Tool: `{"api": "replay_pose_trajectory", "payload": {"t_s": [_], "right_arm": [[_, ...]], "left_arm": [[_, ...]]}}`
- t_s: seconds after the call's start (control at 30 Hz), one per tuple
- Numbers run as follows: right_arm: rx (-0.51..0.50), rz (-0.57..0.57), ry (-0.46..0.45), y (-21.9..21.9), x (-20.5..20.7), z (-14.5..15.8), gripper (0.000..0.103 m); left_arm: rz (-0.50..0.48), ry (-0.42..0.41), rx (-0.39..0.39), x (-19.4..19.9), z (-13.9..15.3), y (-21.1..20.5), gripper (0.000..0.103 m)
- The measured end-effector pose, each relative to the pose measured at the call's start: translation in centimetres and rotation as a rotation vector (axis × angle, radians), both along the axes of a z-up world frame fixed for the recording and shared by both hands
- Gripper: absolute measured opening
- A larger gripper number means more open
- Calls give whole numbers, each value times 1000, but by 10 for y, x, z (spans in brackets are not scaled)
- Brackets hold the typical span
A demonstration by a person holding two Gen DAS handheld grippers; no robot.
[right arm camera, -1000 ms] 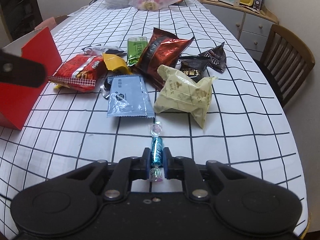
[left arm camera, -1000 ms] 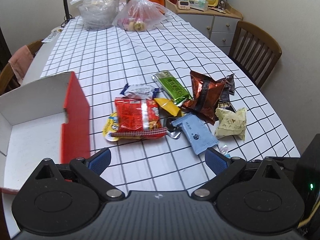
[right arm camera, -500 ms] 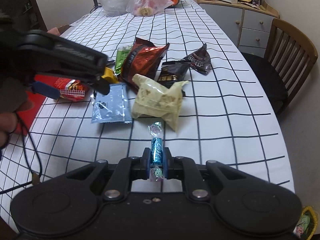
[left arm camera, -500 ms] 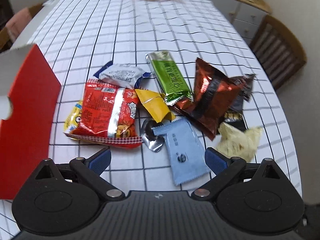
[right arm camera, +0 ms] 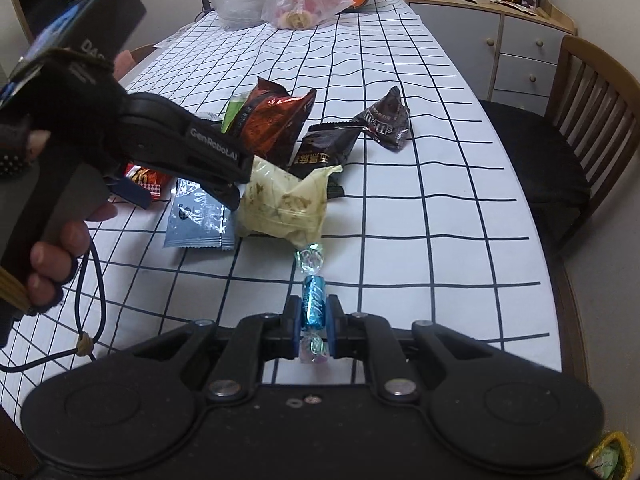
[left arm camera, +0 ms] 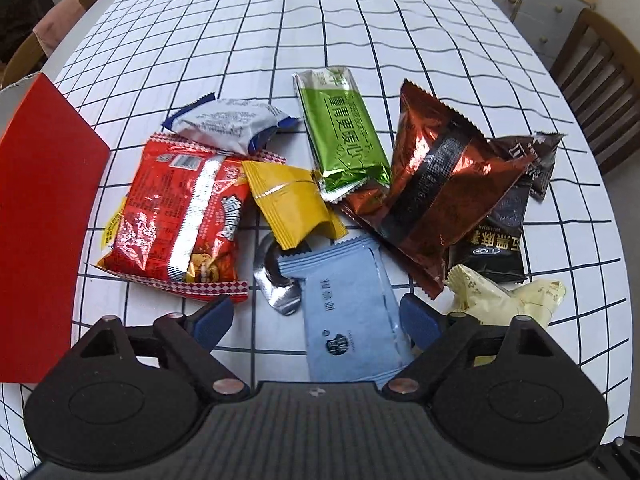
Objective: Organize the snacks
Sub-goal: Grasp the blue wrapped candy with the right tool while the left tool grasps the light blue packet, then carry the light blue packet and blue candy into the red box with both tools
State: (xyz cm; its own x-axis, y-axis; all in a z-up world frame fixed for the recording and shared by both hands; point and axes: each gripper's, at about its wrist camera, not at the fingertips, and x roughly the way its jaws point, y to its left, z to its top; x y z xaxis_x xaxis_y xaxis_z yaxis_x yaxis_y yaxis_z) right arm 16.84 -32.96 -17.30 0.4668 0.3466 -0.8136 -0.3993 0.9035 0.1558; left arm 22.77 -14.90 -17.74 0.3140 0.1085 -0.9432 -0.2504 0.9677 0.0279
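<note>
Right gripper (right arm camera: 313, 320): closed on a blue twist-wrapped candy (right arm camera: 314, 301), which is pinched at its foil-shiny middle between the blue pads; crinkled clear ends are seen above and below.
Left gripper (left arm camera: 316, 316): jaws are spread wide, nothing is held; it is poised over a flat pale-blue sachet (left arm camera: 352, 316).
Beside the sachet: a puffed cream wrapper (left arm camera: 504, 300) and a crumpled silver foil piece (left arm camera: 276, 280) are seen.
Farther out: a glossy red checker-edged bag (left arm camera: 180, 216), a yellow packet (left arm camera: 292, 204), a green foil bar (left arm camera: 344, 136) and a copper-brown pillow bag (left arm camera: 436, 184) are heaped together.
Red box (left arm camera: 44, 220): matte cardboard, placed at the left edge.
Surface: a gridded white tablecloth (left arm camera: 280, 40).
</note>
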Motion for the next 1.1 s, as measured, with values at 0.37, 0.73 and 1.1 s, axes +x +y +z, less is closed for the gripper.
{"api": "replay_pose_trajectory", "payload": {"t_s": [0.37,0.73,1.1], "right_arm": [[13,34,2,-10,2,4,11],[45,62,-10,-13,2,18,11],[94,151,-48,12,1,56,11]], "left_arm": [[21,25,-41,1,-4,-6,62],[66,13,-86,-8,1,19,43],[96,-65,-172,-51,46,57,43]]}}
